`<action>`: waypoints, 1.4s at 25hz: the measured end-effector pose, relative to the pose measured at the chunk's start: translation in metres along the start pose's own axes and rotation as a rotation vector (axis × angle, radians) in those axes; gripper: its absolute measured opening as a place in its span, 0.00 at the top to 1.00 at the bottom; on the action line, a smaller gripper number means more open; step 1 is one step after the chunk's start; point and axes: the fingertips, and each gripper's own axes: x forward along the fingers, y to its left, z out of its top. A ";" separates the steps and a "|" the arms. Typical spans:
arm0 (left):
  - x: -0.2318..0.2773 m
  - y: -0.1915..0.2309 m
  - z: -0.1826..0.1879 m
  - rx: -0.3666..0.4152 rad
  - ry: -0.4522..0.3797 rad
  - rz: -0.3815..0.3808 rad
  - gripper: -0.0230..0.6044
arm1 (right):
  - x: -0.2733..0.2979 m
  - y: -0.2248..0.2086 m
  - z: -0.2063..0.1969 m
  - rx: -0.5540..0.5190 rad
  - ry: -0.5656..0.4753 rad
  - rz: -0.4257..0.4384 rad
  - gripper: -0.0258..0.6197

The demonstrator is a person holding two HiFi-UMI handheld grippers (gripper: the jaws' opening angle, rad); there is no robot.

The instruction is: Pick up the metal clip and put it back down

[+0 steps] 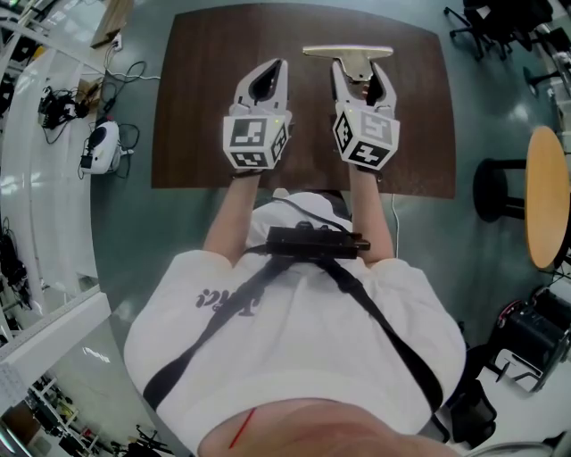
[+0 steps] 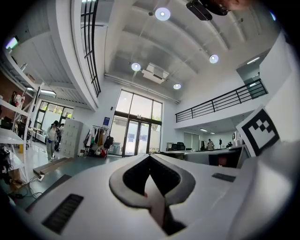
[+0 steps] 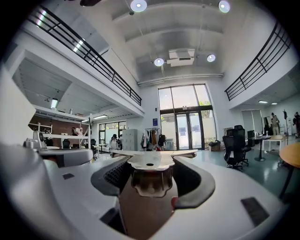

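A pale metal clip (image 1: 348, 54) with a wide cross-bar lies at the far edge of the brown table (image 1: 205, 107). Its handle runs back between the fingers of my right gripper (image 1: 361, 71), which is shut on it. The right gripper view shows the clip (image 3: 140, 153) filling the gap of that gripper (image 3: 151, 165), with brown table surface below it. Whether the clip rests on the table or hangs just above it I cannot tell. To its left my left gripper (image 1: 281, 64) is shut and holds nothing; its tips (image 2: 150, 157) meet and point into the hall.
On the floor to the right stand a round wooden table (image 1: 546, 196) and a black stool (image 1: 500, 187). Office chairs (image 1: 500, 22) are at the far right. A white device with cables (image 1: 103, 147) lies on the floor left of the table.
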 end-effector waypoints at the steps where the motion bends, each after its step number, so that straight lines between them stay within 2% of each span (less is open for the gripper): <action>1: 0.001 -0.002 -0.001 -0.001 0.001 -0.004 0.95 | -0.001 -0.001 -0.001 -0.003 0.001 -0.002 0.51; 8: 0.012 -0.016 -0.003 -0.025 0.001 -0.033 0.95 | -0.005 -0.012 0.002 -0.019 -0.014 -0.008 0.51; 14: 0.032 -0.035 -0.009 -0.005 0.010 -0.092 0.95 | -0.009 -0.033 -0.003 -0.007 -0.019 -0.043 0.51; 19: 0.059 -0.063 -0.023 -0.042 0.035 -0.132 0.95 | -0.016 -0.079 -0.012 0.010 -0.003 -0.107 0.51; 23: 0.083 -0.101 -0.041 -0.041 0.079 -0.191 0.95 | -0.025 -0.125 -0.022 0.033 0.012 -0.165 0.51; 30: 0.132 -0.141 -0.076 -0.048 0.132 -0.283 0.95 | -0.017 -0.188 -0.057 0.075 0.080 -0.247 0.51; 35: 0.161 -0.178 -0.105 -0.055 0.183 -0.308 0.95 | -0.022 -0.242 -0.086 0.095 0.144 -0.286 0.51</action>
